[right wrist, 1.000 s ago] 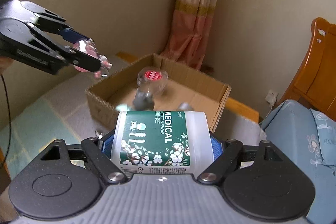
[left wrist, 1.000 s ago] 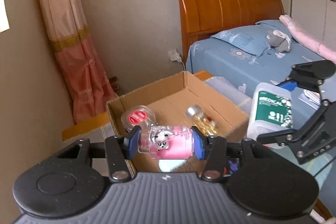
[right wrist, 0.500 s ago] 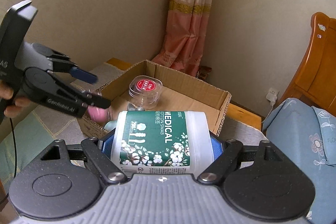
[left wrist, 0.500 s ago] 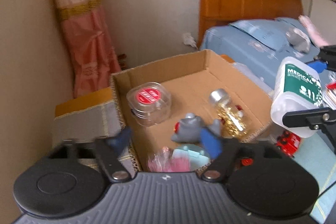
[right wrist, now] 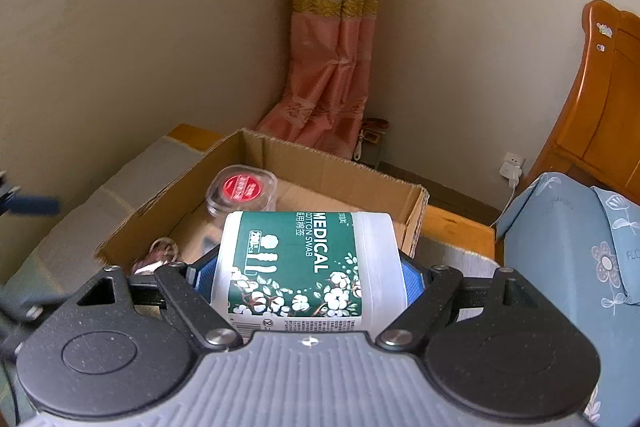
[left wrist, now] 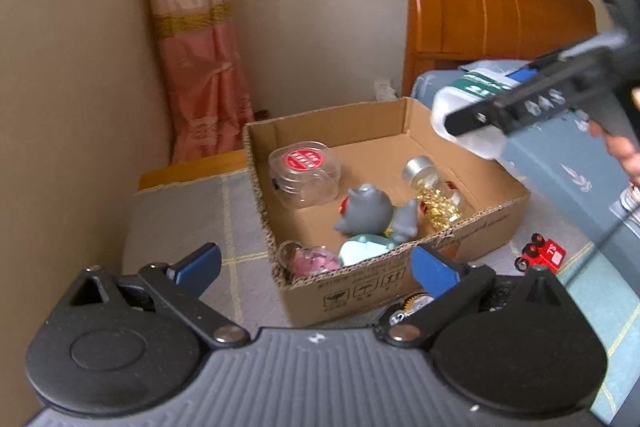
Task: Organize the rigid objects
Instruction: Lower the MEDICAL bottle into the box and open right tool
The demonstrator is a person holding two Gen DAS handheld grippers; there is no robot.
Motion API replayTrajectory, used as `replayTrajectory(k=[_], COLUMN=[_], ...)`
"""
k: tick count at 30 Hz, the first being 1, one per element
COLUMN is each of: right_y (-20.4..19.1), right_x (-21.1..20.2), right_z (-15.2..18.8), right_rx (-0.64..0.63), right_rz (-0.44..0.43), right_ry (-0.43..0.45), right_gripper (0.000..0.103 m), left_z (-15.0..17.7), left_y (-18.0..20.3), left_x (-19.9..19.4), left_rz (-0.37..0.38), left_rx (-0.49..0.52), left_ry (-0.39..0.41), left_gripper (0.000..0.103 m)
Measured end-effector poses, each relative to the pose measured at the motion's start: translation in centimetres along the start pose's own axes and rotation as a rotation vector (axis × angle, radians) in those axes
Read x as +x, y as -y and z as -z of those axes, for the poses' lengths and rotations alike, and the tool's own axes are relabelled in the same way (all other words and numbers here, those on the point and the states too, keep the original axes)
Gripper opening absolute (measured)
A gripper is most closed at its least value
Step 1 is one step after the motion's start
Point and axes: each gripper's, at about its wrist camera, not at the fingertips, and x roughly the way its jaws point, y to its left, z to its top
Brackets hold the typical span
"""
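Carrying the cotton swab tub (right wrist: 304, 267) toward the cardboard box (right wrist: 328, 167), right gripper (right wrist: 308, 279) clamped on it.

Tub lies on its side across the pads, long axis running away from the wrist, bottom end leading toward the box's far right corner; in the left view it hangs above that corner (left wrist: 468, 123), off the floor of the box. Left gripper (left wrist: 316, 263) spread wide and empty, low at the box's near wall, so the right is the one placed for the drop. Open floor shows along the right wall, beyond the gold-bead bottle (left wrist: 434, 193); clear round jar (left wrist: 304, 169) fills the far left corner, grey shark toy (left wrist: 368, 213) mid-box, pink bottle (left wrist: 312, 261) at the near left corner. Red toy truck (left wrist: 542, 255) sits outside, by the near right corner.
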Motion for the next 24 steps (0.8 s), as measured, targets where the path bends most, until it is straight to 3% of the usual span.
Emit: replayTrajectory(k=[8, 14, 17, 24], right_y=[2.1, 3.0, 2.9, 2.2], right_x=[5.6, 8.4, 8.4, 6.1], right_z=[-2.5, -3.3, -3.1, -1.8], right_rx=[0.104, 0.181, 0.184, 0.144], right_rz=[0.039, 0.057, 0.059, 0.056], right_ry=[-0.059, -0.064, -0.067, -0.072], right_gripper=[0.086, 0.089, 0.103, 0.103], left_z=[1.2, 1.6, 1.9, 2.1], left_y=[-1.1, -1.8, -2.1, -2.2], left_x=[-0.8, -0.7, -0.7, -1.1], left_rz=[-0.079, -0.083, -0.090, -0.101], left_rx=[-0.018, -0.028, -0.036, -0.048], left_ry=[0.029, 0.026, 0.021, 0.014], left_gripper=[0.102, 0.102, 0.102, 0.102])
